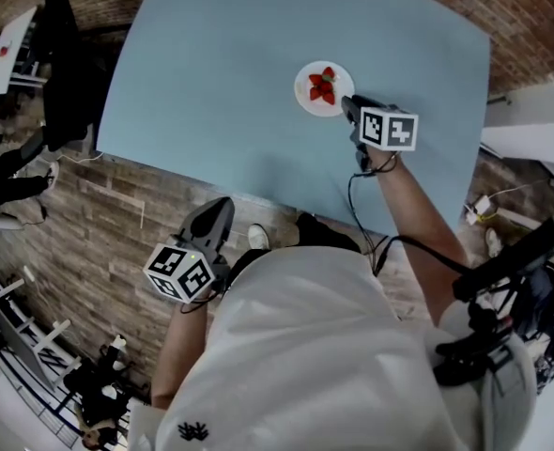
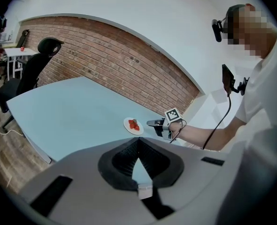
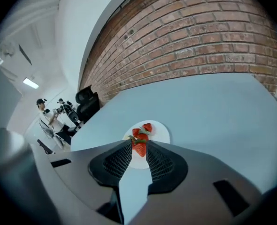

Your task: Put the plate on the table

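A small white plate [image 1: 303, 87] with red strawberries [image 1: 323, 85] rests flat on the light blue table [image 1: 211, 83], toward its right side. My right gripper [image 1: 347, 103] sits at the plate's near right rim. In the right gripper view its jaws [image 3: 139, 144] stand open, with the plate's [image 3: 161, 133] near edge and a strawberry [image 3: 140, 146] showing in the gap; I cannot tell whether they touch it. My left gripper [image 1: 223, 205] hangs off the table's near edge by my body, shut on nothing [image 2: 138, 142]. It looks across at the plate [image 2: 130, 126] and the right gripper [image 2: 152, 123].
A black office chair [image 1: 66, 64] stands at the table's left end, seen also in the left gripper view [image 2: 40, 55]. A brick wall [image 2: 119, 60] runs behind the table. People [image 3: 47, 114] stand far off beyond the chair. A white desk [image 1: 5, 40] is at far left.
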